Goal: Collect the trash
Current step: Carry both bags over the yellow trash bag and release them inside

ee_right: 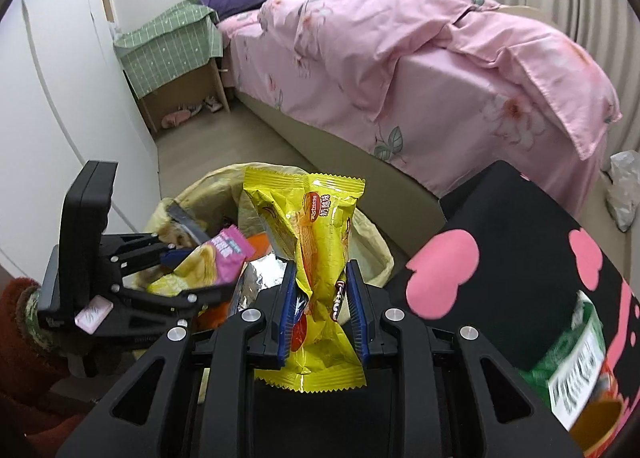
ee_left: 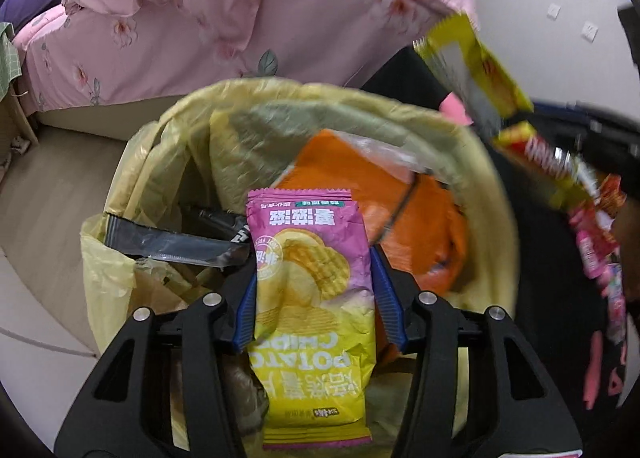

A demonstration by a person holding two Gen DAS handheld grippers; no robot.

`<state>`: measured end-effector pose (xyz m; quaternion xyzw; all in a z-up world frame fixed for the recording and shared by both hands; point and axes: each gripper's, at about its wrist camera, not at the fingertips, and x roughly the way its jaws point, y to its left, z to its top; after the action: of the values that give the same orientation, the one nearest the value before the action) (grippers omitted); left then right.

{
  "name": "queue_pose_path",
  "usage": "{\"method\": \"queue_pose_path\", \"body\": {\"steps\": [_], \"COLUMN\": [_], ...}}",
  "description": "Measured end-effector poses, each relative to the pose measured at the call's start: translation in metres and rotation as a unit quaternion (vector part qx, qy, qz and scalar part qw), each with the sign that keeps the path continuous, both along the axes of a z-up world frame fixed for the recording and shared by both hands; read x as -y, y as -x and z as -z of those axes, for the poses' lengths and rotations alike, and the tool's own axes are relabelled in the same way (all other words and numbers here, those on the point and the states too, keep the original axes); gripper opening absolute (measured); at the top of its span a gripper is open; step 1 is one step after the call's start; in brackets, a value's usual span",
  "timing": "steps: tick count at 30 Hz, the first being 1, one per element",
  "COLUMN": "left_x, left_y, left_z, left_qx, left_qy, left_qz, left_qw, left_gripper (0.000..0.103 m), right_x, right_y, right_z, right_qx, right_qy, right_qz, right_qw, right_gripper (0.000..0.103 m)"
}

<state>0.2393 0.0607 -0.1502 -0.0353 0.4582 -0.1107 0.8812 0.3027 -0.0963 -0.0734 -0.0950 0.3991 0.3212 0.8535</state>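
Note:
My left gripper (ee_left: 313, 258) is shut on a pink and yellow potato chips bag (ee_left: 316, 298), its blue pads pressing both long edges. The bag hangs over a bin lined with a yellow trash bag (ee_left: 496, 194). An orange packet (ee_left: 400, 210) and a black and silver wrapper (ee_left: 172, 242) lie inside. My right gripper (ee_right: 322, 270) is shut on a crumpled yellow wafer wrapper (ee_right: 316, 226), just beside the liner's rim (ee_right: 376, 254). The right wrist view shows the left gripper (ee_right: 204, 270) with the chips bag (ee_right: 212, 258) above the bin. The yellow wrapper (ee_left: 472, 66) shows blurred at the upper right.
A bed with a pink floral duvet (ee_right: 420, 70) stands behind the bin. A nightstand under green checked cloth (ee_right: 172, 46) is at the back left. Black fabric with pink hearts (ee_right: 520, 238) and a green packet (ee_right: 576, 354) fill the right. A red sleeve (ee_right: 24, 338) holds the left gripper.

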Motion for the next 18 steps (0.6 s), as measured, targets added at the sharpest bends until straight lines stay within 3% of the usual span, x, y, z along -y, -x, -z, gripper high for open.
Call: {"method": "queue_pose_path", "body": {"steps": [10, 14, 18], "left_x": [-0.003, -0.015, -0.031], "left_y": [-0.003, 0.004, 0.004], "left_z": [0.009, 0.004, 0.004], "left_qx": [-0.006, 0.0, -0.002], "left_qy": [-0.056, -0.048, -0.011], "left_qz": [-0.004, -0.019, -0.027], "left_qw": [0.9984, 0.9987, 0.9996], "left_gripper": [0.045, 0.045, 0.045], "right_x": [-0.022, -0.041, -0.058], "right_y": [-0.028, -0.032, -0.042], "right_z": [0.019, 0.034, 0.051], "right_qx": [-0.046, -0.064, -0.094], "right_qy": [0.012, 0.032, 0.061], "right_qz": [-0.038, -0.069, -0.093], "right_qw": [0.998, 0.995, 0.989], "right_gripper": [0.024, 0.024, 0.024]}}
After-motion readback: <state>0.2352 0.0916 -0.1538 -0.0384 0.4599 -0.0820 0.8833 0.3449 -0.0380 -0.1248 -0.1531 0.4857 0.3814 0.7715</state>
